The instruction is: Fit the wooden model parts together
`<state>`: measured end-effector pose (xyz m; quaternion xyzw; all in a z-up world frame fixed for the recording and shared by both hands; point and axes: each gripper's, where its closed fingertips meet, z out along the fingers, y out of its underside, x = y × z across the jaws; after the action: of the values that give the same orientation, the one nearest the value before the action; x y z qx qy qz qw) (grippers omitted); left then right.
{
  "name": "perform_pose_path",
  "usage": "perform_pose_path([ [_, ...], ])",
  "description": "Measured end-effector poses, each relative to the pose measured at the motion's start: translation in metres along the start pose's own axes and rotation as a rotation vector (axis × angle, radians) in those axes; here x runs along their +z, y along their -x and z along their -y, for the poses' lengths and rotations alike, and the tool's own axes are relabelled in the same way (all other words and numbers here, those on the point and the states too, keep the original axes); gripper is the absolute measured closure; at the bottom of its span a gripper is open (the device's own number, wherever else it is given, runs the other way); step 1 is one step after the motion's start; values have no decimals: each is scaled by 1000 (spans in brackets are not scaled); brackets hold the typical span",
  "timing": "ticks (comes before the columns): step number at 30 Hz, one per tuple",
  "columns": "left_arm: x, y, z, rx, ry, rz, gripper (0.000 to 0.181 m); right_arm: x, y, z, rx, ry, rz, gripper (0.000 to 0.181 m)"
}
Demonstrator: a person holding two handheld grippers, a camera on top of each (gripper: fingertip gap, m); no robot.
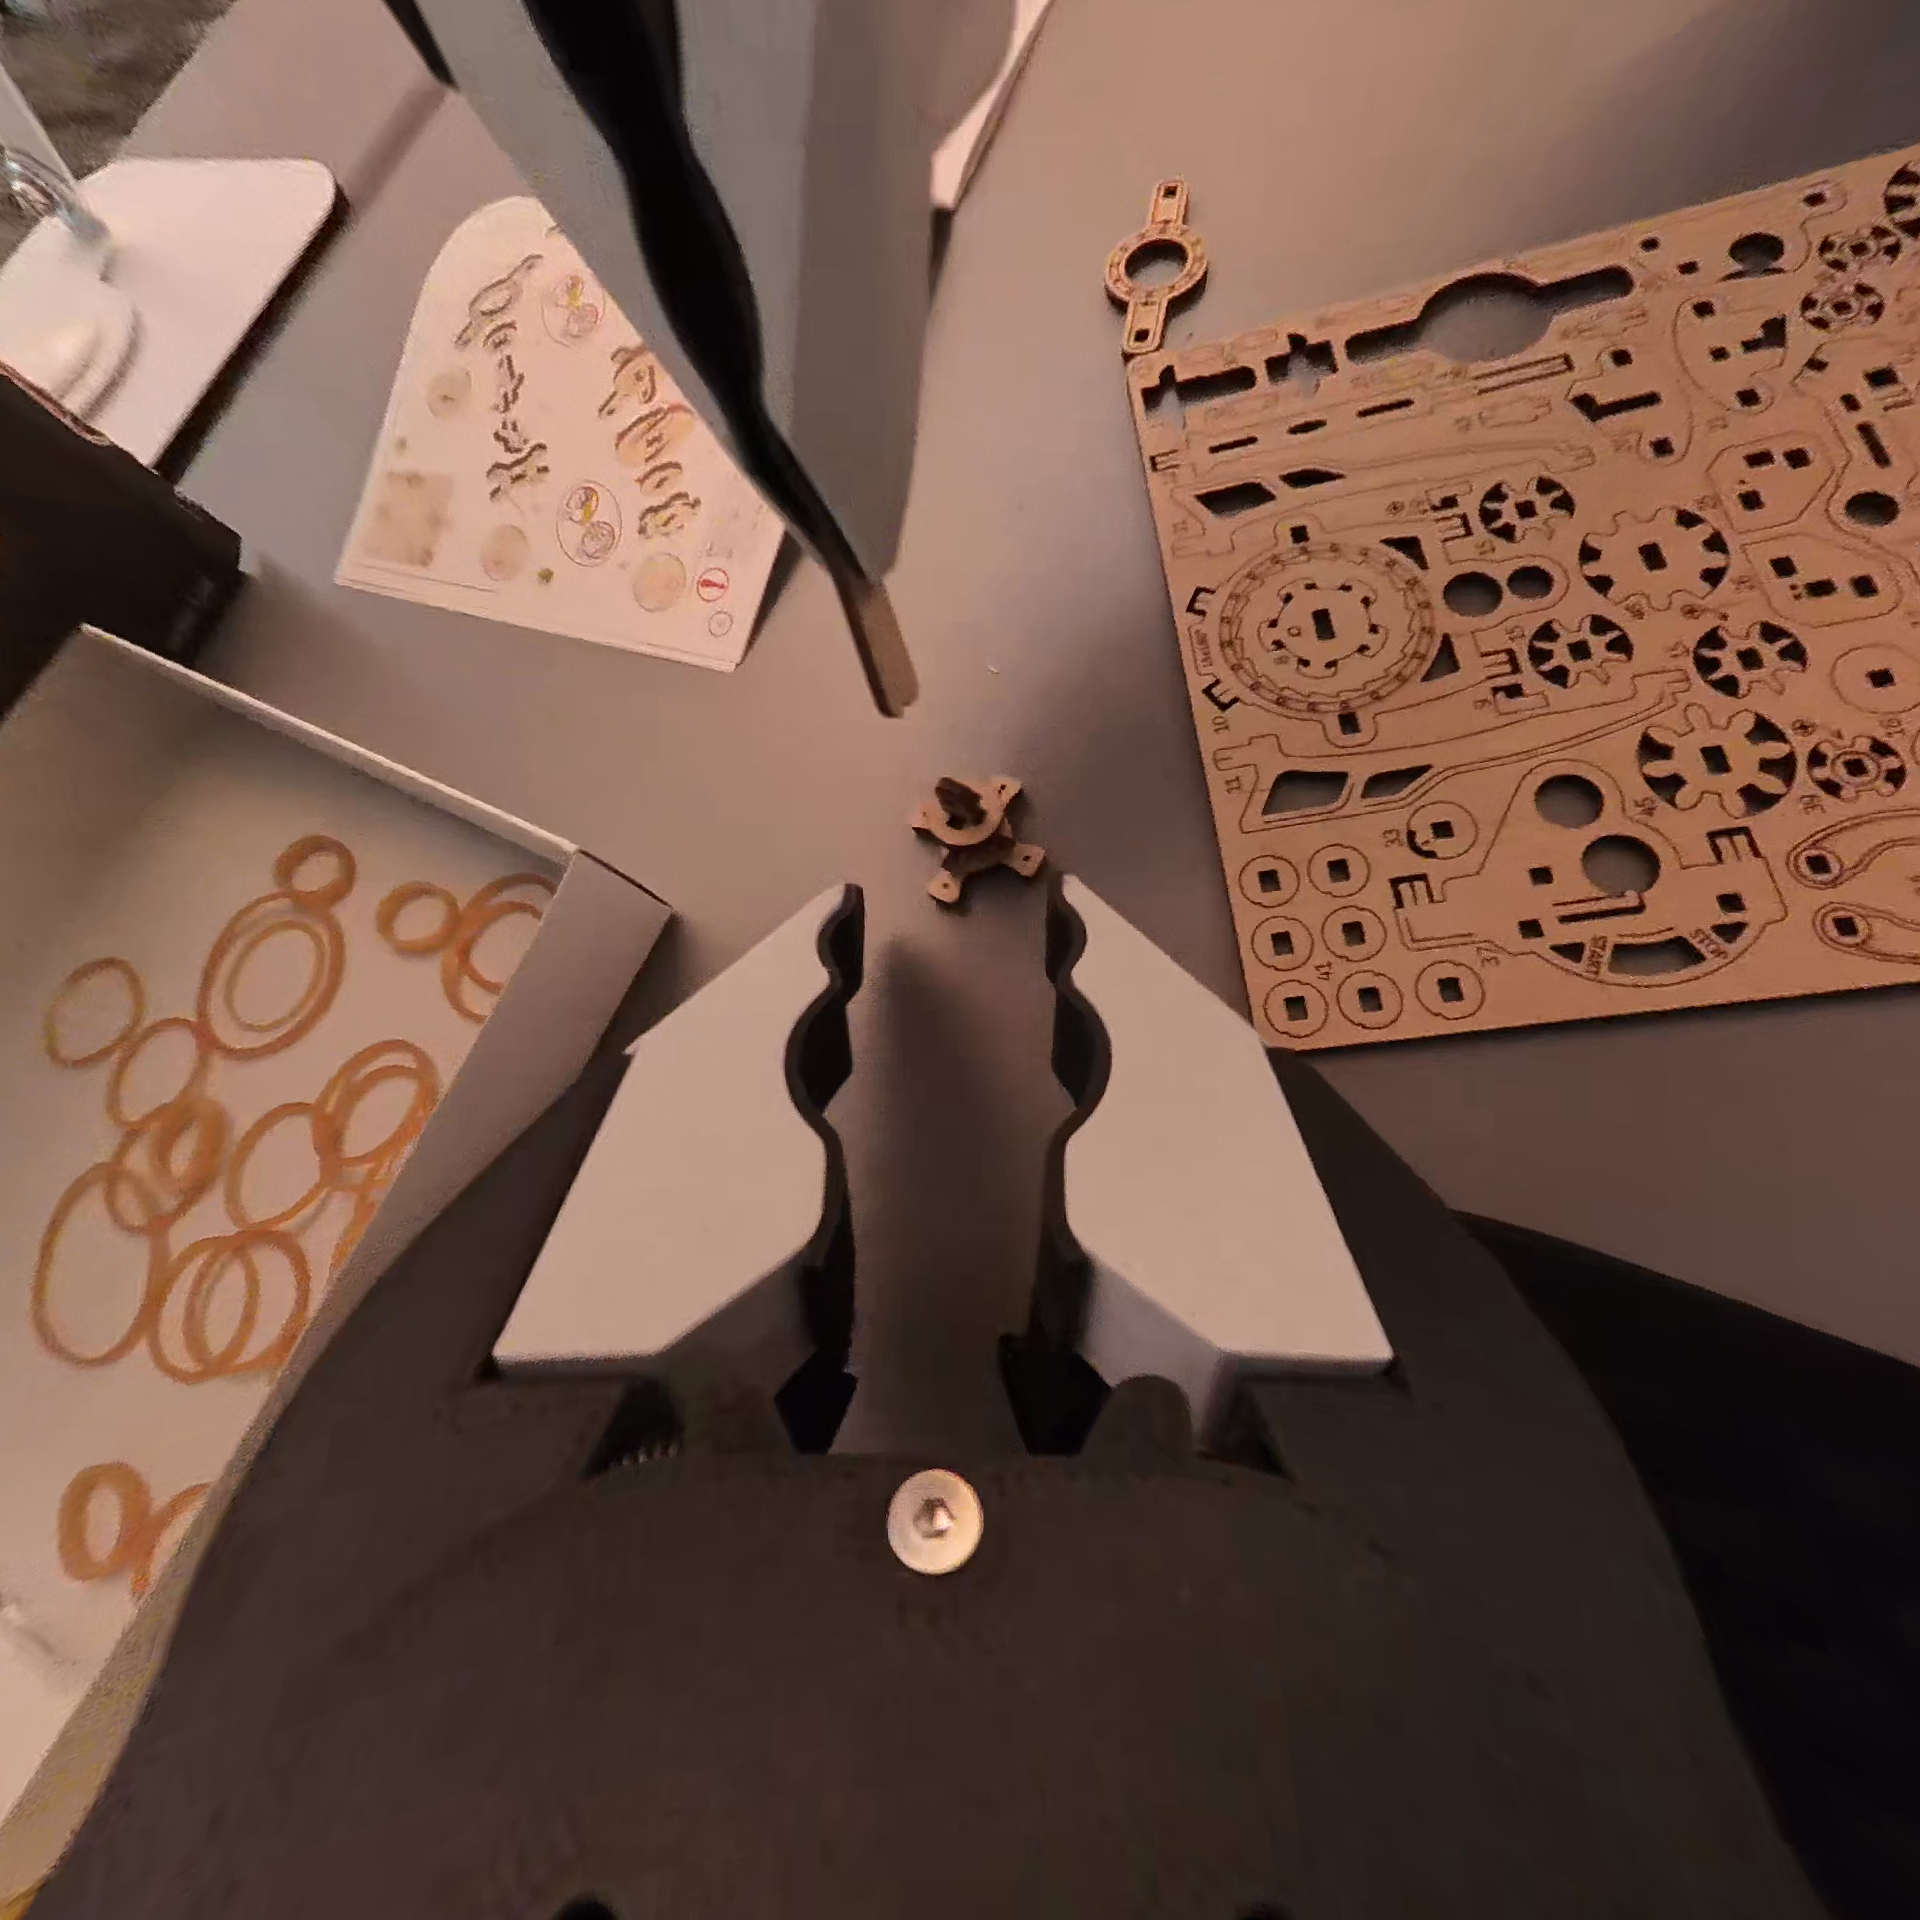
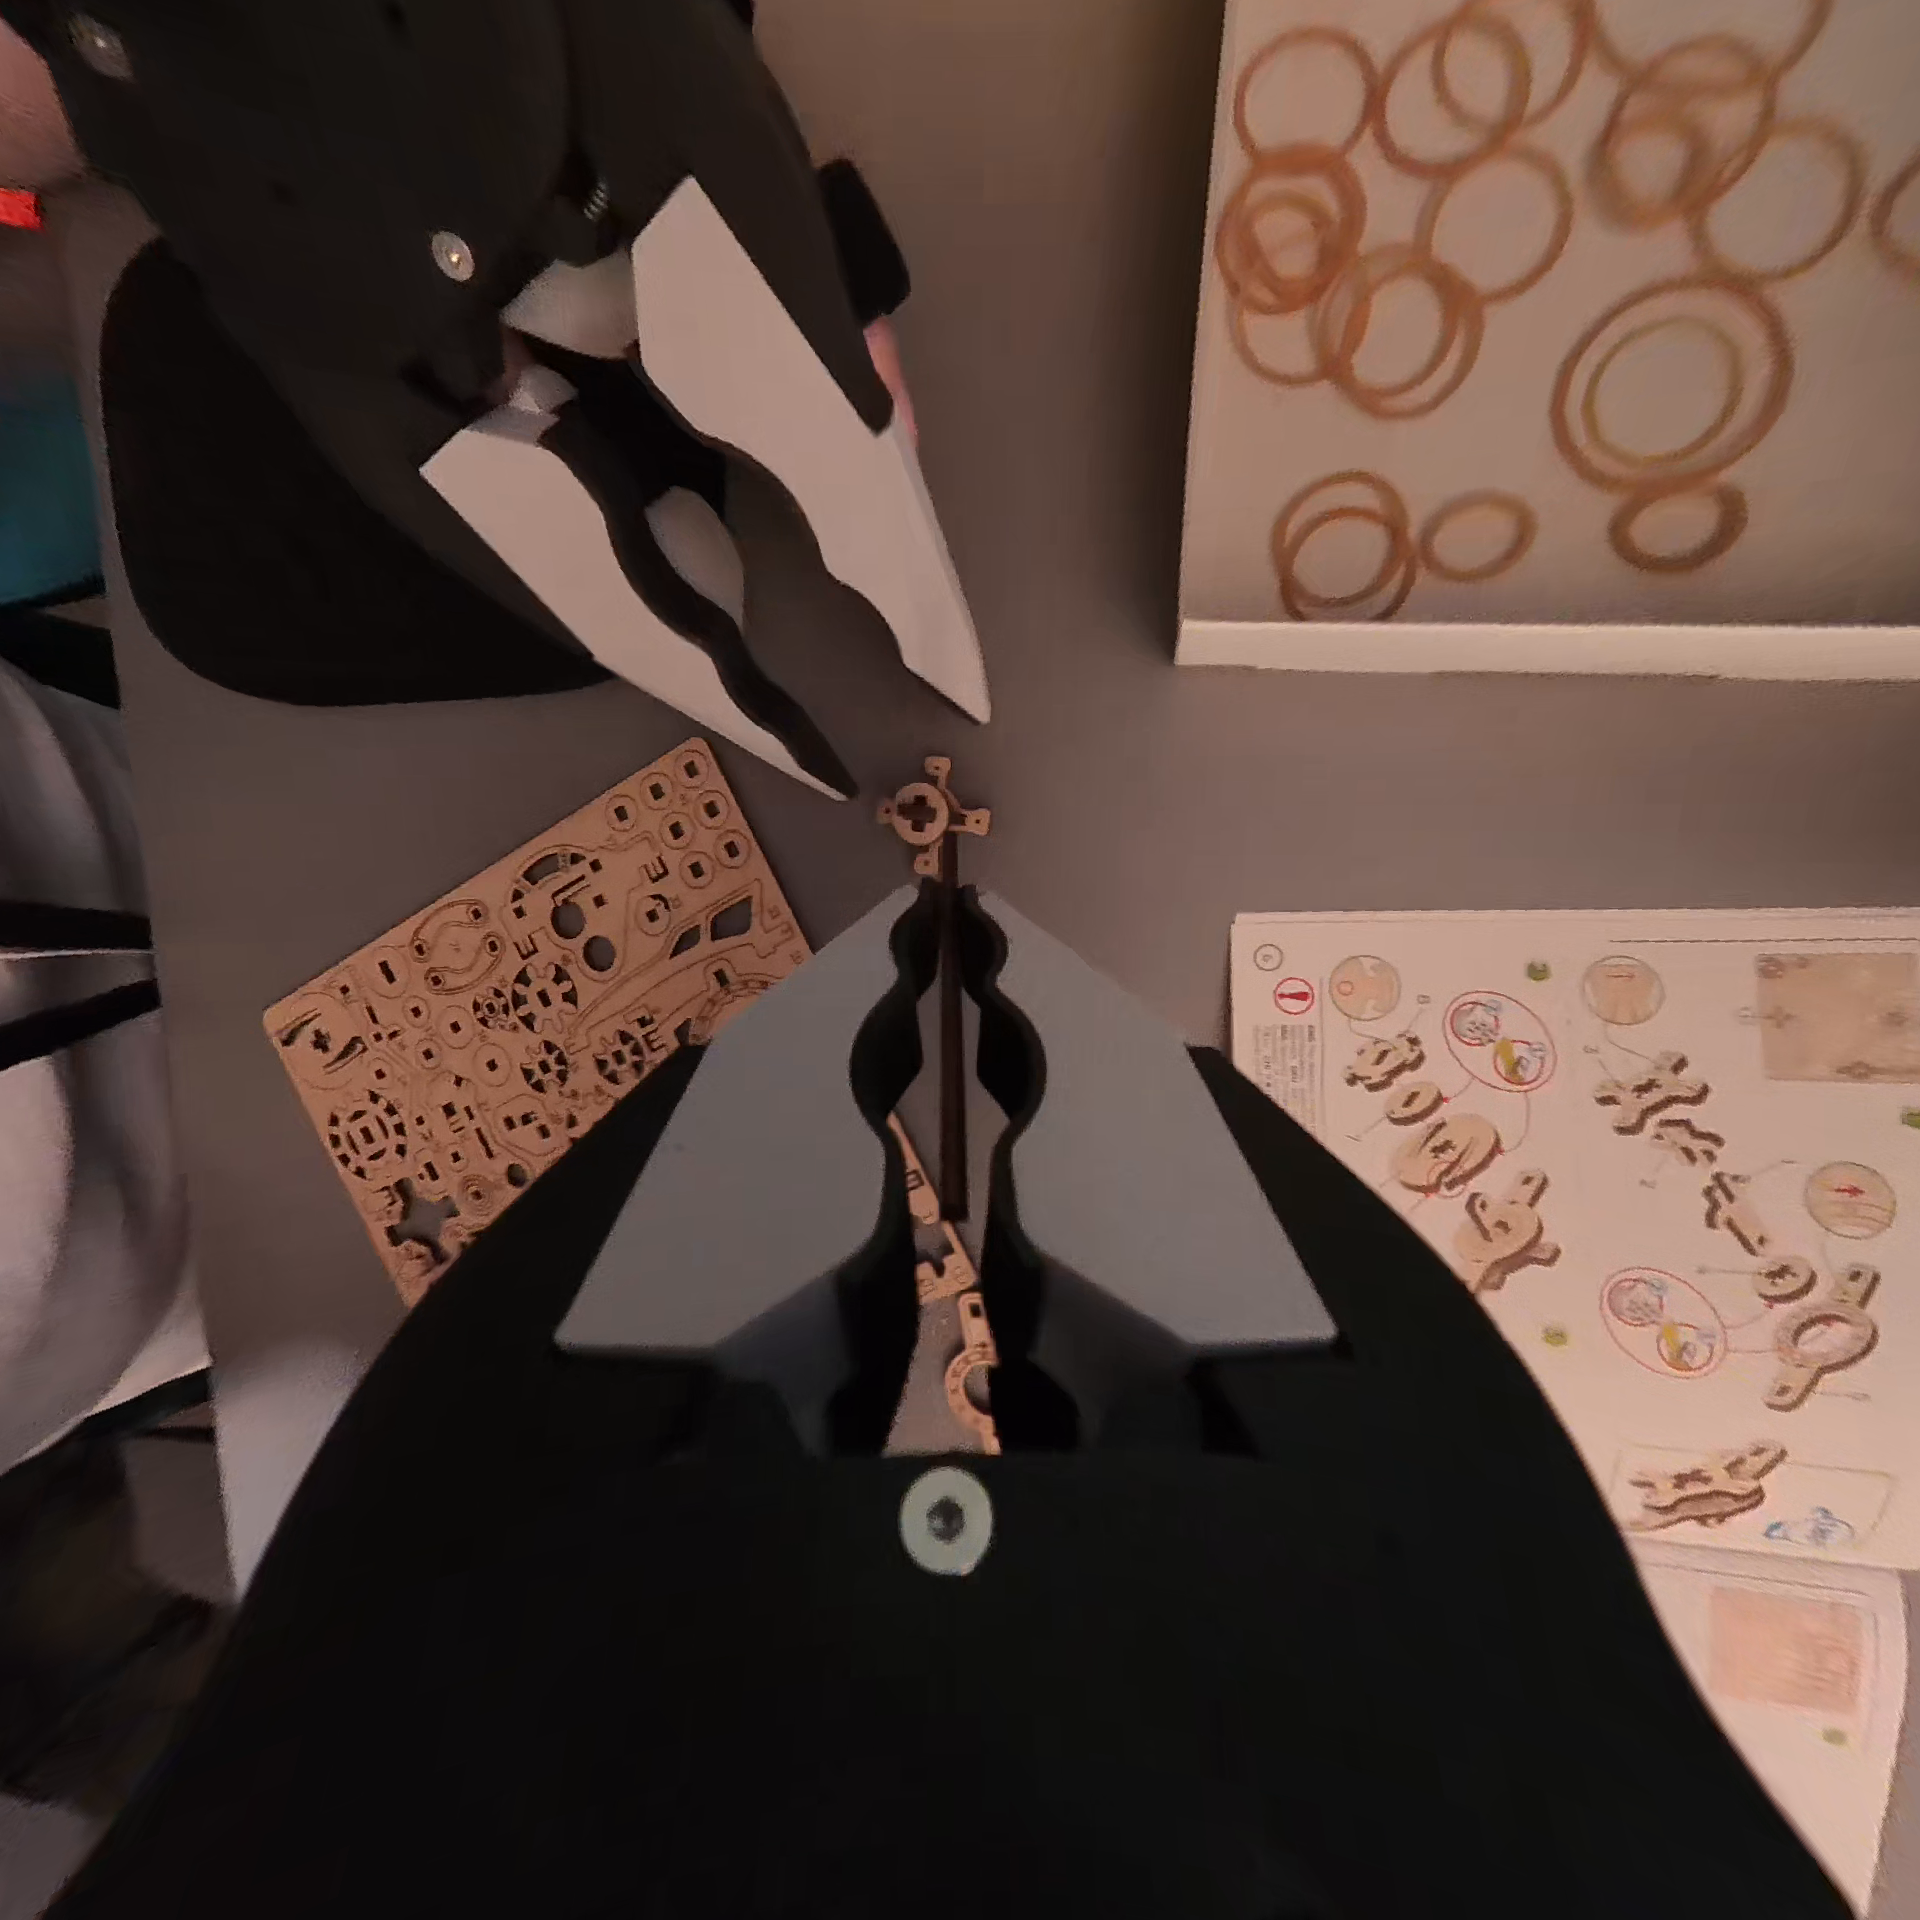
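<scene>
Left hand-held gripper (image 1: 956, 914): black body, pale grey fingers (image 1: 727, 1122), wavy black inner pads, silver screw (image 1: 934, 1524).
Right hand-held gripper (image 2: 940, 894): same colours, pale screw (image 2: 944, 1521).

Matte grey tabletop (image 1: 1039, 520). Pale tan laser-cut plywood sheet (image 1: 1558, 644) had dark burnt outlines and gear-shaped cutouts. Small tan wooden hub piece (image 1: 975, 837) had dark edges. Amber-orange rubber bands (image 1: 239, 1122) lay in a white shallow box (image 1: 94, 790). White instruction sheet (image 2: 1558, 1195) carried tan drawings and red circles. Both grippers were black-bodied with light grey fingers (image 1: 717, 1122).
</scene>
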<state>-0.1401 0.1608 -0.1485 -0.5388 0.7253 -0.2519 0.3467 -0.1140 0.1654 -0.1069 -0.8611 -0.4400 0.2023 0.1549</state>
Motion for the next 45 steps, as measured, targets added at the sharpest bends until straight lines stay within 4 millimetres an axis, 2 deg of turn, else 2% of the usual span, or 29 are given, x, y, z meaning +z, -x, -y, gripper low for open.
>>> perform_pose_path([
  [3,-1,-2,4,-35,-34,-47,159,6,2,4,54,54,14,180],
  [8,0,-2,5,-52,-35,-56,148,13,2,2,95,142,23,180],
  [13,6,-7,4,-34,-24,-90,162,17,4,2,100,185,19,180],
  [15,8,-8,3,-35,-17,-104,162,20,5,-1,101,207,12,180],
  [32,10,-5,3,17,-14,-48,166,22,6,4,160,250,-58,181],
  [45,10,-5,4,21,-15,-45,166,23,8,2,134,252,-114,181],
])
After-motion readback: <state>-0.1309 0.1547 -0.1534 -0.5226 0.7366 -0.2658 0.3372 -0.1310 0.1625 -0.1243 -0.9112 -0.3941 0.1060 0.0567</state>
